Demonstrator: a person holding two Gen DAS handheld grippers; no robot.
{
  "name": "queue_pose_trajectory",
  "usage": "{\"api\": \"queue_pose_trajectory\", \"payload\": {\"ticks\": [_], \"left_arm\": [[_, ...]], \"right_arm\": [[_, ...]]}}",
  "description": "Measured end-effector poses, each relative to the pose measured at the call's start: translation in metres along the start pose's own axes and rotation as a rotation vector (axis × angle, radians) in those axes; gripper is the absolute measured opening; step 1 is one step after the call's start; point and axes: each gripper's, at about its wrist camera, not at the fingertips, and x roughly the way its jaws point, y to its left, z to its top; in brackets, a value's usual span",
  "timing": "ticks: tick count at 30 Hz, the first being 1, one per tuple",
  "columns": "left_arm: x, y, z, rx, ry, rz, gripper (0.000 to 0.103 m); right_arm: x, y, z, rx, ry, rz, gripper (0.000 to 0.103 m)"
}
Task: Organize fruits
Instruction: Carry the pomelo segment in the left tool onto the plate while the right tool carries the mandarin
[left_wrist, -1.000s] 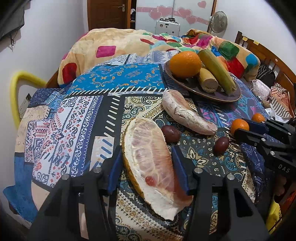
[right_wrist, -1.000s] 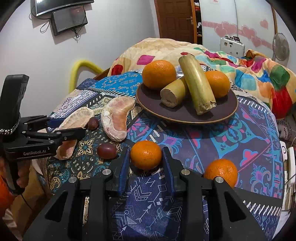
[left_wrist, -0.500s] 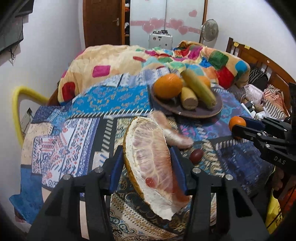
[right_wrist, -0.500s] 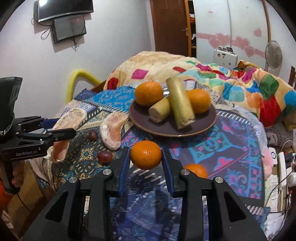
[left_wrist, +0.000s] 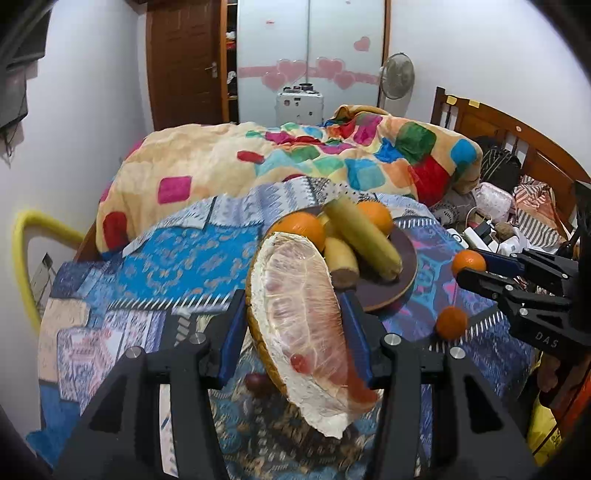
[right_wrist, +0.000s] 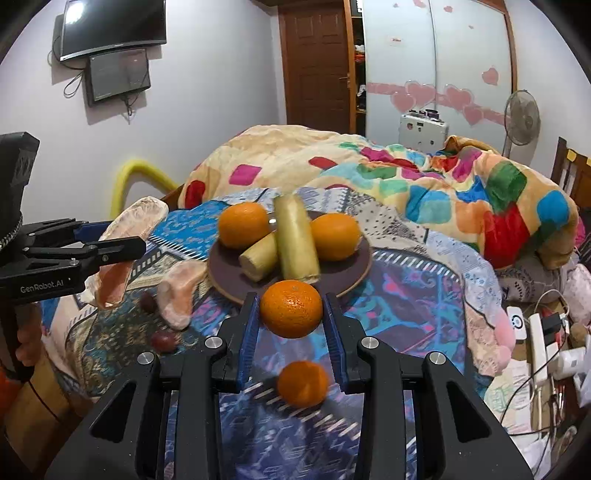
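Pomelo wedge (left_wrist: 303, 325) clamped between the blue pads of the left gripper (left_wrist: 295, 332), raised above the patterned cloth (left_wrist: 177, 258) near the plate's (left_wrist: 404, 273) front edge. Mandarin (right_wrist: 291, 308) pinched in the right gripper (right_wrist: 291, 325), lifted just before the plate (right_wrist: 364, 258); second mandarin (right_wrist: 303, 384) resting on the cloth below.

You are working in a home bedroom: a bed with a wooden headboard (left_wrist: 491, 125) and a bright patchwork blanket (right_wrist: 424, 177) lies just beyond your tabletop. A wardrobe (right_wrist: 436, 62) with pink heart stickers, a wooden door (right_wrist: 317, 62), a standing fan (right_wrist: 521, 118) and a wall-mounted TV (right_wrist: 112, 27) surround it.
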Motion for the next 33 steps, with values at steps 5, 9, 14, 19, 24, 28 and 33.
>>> {"api": "queue_pose_trajectory", "payload": {"ticks": [5,9,14,19,24,28,33], "left_arm": [[0.014,-0.009,0.015,0.021,-0.009,-0.010,0.050],[0.027,-0.013,0.025,0.022,-0.009,-0.026,0.050],[0.046,-0.017,0.037,0.025,-0.010,-0.039,0.050],[0.061,-0.021,0.047,0.038,-0.009,-0.038,0.050],[0.080,-0.024,0.055,0.046,0.003,-0.040,0.050],[0.094,-0.029,0.058,0.064,0.023,-0.034,0.050],[0.102,-0.034,0.058,0.089,0.025,-0.007,0.050]], "right_arm": [[0.004,-0.011,0.009,0.000,-0.012,-0.019,0.031],[0.011,-0.019,0.016,0.002,-0.020,-0.028,0.031],[0.019,-0.025,0.023,-0.002,-0.025,-0.041,0.031],[0.036,-0.030,0.028,-0.023,0.001,-0.057,0.031],[0.053,-0.031,0.027,-0.049,0.037,-0.070,0.031],[0.067,-0.031,0.029,-0.060,0.069,-0.056,0.031],[0.082,-0.034,0.035,-0.054,0.100,-0.038,0.031]]}}
